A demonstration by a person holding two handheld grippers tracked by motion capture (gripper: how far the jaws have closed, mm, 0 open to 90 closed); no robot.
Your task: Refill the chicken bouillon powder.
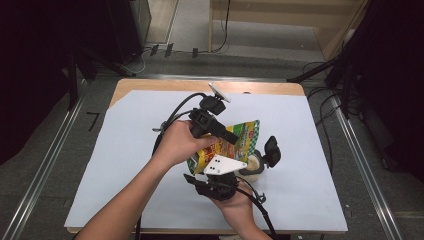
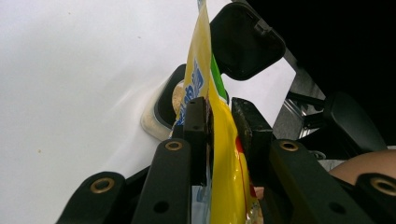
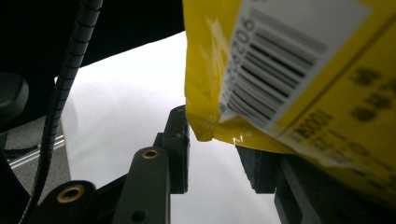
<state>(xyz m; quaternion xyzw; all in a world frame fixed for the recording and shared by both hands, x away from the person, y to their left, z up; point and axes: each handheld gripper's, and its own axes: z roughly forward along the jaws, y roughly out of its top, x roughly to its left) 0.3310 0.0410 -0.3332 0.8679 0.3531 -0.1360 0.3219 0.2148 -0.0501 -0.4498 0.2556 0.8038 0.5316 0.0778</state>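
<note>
A yellow and green snack pouch is held up over the middle of the white sheet. My left gripper comes in from the left and is shut on it; in the left gripper view both pads pinch the yellow pouch. My right gripper, under its grey plate, points up at the pouch from the near side. In the right gripper view its jaws stand apart, with the barcode corner of the pouch hanging just above the gap. A small tub with beige contents sits below the pouch.
The tub's black lid stands flipped open to the right; the lid and the tub also lie beyond the left jaws. A white sheet covers the wooden table. Dark stands and cables flank the table.
</note>
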